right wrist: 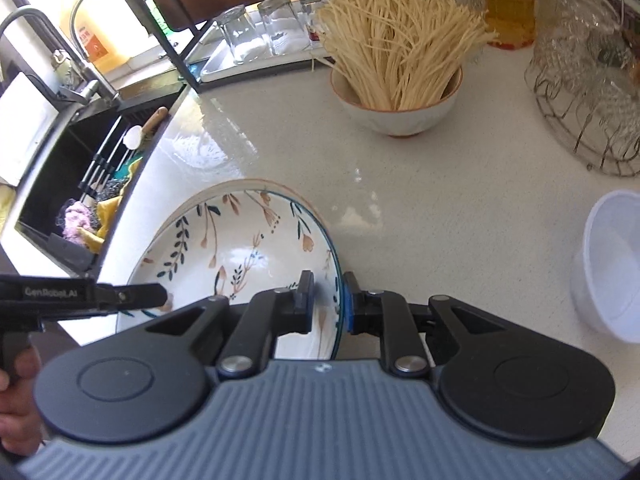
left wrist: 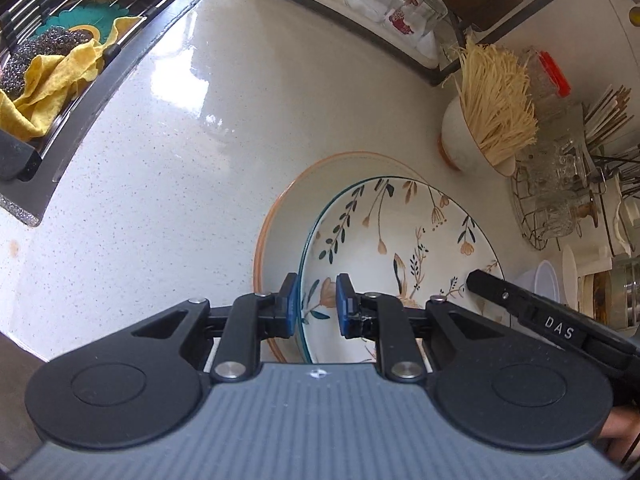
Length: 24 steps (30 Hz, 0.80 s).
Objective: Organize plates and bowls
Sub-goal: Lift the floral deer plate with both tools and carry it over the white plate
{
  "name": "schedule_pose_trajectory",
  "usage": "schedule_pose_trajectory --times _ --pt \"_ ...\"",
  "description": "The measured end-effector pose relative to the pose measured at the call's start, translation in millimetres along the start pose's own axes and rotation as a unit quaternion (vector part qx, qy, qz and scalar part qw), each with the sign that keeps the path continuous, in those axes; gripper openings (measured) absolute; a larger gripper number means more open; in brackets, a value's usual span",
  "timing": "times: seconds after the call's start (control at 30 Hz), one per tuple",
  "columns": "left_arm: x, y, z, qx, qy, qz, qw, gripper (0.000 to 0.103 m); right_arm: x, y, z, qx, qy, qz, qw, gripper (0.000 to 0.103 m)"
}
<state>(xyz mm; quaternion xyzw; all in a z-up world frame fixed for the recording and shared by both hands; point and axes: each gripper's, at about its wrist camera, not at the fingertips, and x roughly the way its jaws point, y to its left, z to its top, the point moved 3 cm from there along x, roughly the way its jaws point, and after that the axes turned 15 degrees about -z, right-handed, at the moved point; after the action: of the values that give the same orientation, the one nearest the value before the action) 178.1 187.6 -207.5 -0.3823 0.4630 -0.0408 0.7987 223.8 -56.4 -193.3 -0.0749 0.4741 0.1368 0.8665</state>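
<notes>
The floral plate [left wrist: 400,248], lying inside the orange-rimmed plate [left wrist: 280,216] on the worktop [left wrist: 160,152], is pinched at opposite rims by the nearly closed left gripper [left wrist: 317,306] and right gripper [right wrist: 328,300], so an uneven release could chip both plates.

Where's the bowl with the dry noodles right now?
The noodle bowl stands on the white counter at top centre of the right wrist view, beyond the floral plate, between the upturned glasses and the wire rack.
</notes>
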Motion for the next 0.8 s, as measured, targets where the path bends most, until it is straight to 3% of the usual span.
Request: schedule_pose_trajectory --times 0.43,0.8 --pt "16.0 1.3 10.0 0.015 0.011 0.007 0.9998 0.022 5.3 9.6 9.7 -0.022 -0.025 -0.046 0.998 0.019" --pt "20.6 3.7 15.1 0.019 0.018 -0.007 0.9996 0.022 7.4 10.4 10.5 -0.026 -0.042 -0.054 0.997 0.022"
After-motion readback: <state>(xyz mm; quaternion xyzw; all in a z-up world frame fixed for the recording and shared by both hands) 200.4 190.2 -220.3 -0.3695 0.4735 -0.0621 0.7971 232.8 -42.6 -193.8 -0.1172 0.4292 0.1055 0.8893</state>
